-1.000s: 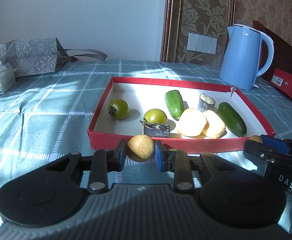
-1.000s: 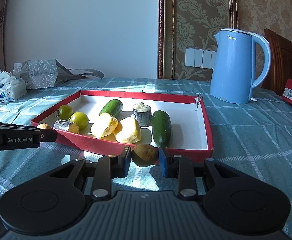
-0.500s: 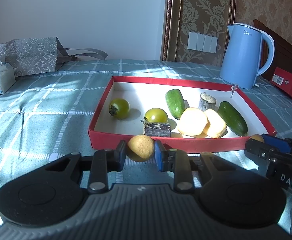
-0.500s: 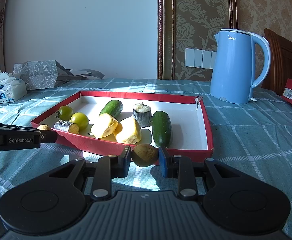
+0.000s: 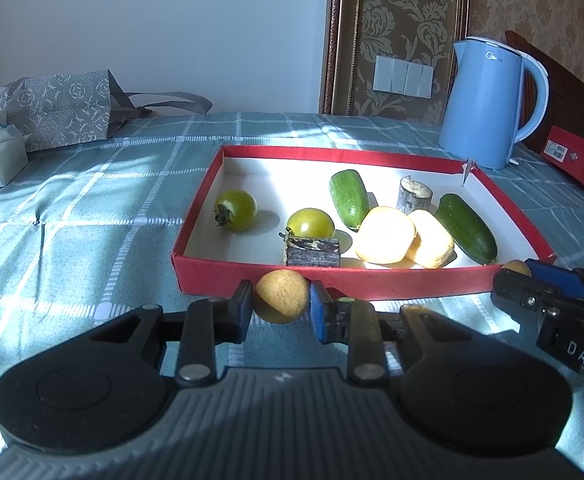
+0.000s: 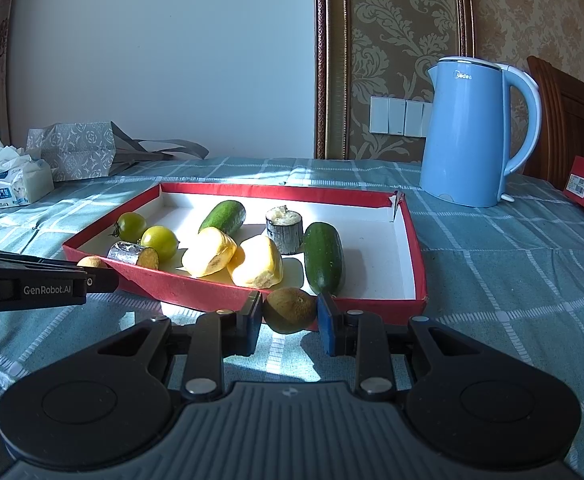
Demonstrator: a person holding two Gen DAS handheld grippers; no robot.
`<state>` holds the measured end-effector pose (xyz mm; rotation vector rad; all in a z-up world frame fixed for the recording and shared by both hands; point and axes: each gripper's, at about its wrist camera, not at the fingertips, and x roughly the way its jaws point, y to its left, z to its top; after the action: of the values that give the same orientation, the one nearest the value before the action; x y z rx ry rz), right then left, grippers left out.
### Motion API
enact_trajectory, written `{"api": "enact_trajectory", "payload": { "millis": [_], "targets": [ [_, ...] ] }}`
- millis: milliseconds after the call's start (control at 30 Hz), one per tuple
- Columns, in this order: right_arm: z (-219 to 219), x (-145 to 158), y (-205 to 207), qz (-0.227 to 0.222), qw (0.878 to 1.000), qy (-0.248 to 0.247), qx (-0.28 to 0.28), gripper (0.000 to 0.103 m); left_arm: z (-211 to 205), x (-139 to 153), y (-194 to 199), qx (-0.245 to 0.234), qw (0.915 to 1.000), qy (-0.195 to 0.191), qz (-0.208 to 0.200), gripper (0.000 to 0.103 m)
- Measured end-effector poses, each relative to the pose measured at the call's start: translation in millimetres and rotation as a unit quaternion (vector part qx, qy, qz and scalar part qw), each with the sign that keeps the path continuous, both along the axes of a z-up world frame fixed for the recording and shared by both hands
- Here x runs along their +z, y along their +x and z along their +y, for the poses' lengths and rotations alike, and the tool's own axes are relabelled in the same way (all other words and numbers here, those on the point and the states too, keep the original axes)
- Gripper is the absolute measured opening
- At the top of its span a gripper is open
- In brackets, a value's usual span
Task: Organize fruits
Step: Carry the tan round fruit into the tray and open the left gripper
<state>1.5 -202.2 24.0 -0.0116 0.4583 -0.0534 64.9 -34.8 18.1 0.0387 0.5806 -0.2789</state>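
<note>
A: What has changed over the last second?

B: Nothing that shows. Set against the views a second ago, both hands sit where they were. The left gripper (image 5: 280,305) has its jaws narrow, clamped on a pale round fruit (image 5: 282,295). The right gripper (image 6: 290,318) is pinched the same way on a brown-green round fruit (image 6: 290,310).

A: Where are those two fruits?

B: Both are just outside the near wall of the red tray (image 5: 371,282), above the checked cloth of the table (image 5: 92,216). Neither is over the tray floor yet.

A: And what lies in the tray?

B: Two green tomatoes (image 5: 236,210), two green cucumbers (image 5: 349,199), two yellow pieces (image 5: 384,234) touching each other, a dark cut piece (image 5: 312,251) by the near wall, and a pale stub (image 5: 415,201) standing upright toward the back. The blue kettle (image 6: 467,136) stands well behind the tray's far corner.

A: So what does the pause mean for the job?

B: I judge both picks done and the carry not begun. Each fruit must rise over the red wall. There is bare floor toward the tray's left and back right, so that looks easiest. Round fruit in a narrow pinch could slip if lifted sharply.
</note>
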Motion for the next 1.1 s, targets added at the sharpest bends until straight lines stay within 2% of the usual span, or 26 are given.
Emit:
{"api": "enact_trajectory", "payload": {
  "millis": [167,267,333,433,567,733,933,1000,1067,1100],
  "targets": [
    [0,0,0,-0.002,1.0,0.002,0.0,0.029,0,1,-1,-0.001,1.0,-0.002,-0.002,0.027],
    [1,0,0,-0.004,1.0,0.0,-0.001,0.029,3,11,-2,-0.013,0.9996,-0.024,-0.005,0.027],
    [1,1,-1,-0.008,1.0,0.0,-0.003,0.029,2,19,2,-0.02,0.9994,-0.025,-0.01,0.027],
    [0,2,-1,-0.008,1.0,0.004,-0.003,0.029,-4,36,18,-0.017,0.9995,-0.016,-0.022,0.027],
    [-1,2,-1,-0.007,1.0,0.007,-0.001,0.029,-16,49,65,-0.01,0.9999,-0.009,-0.007,0.027],
    [-1,2,-2,-0.008,1.0,0.008,0.003,0.029,-33,34,120,0.01,0.9992,0.015,0.036,0.027],
    [0,1,-1,-0.003,1.0,0.009,0.012,0.029,-38,13,144,0.021,0.9975,0.024,0.063,0.028],
    [1,1,-1,-0.003,1.0,0.008,0.013,0.029,-38,12,143,0.02,0.9978,0.024,0.058,0.038],
    [1,2,-2,-0.004,1.0,0.009,0.012,0.029,-38,15,138,0.03,0.9984,0.027,0.038,0.066],
    [0,2,-2,-0.004,1.0,0.009,0.012,0.029,-37,18,134,0.038,0.9985,0.029,0.026,0.07]
  ]
}}
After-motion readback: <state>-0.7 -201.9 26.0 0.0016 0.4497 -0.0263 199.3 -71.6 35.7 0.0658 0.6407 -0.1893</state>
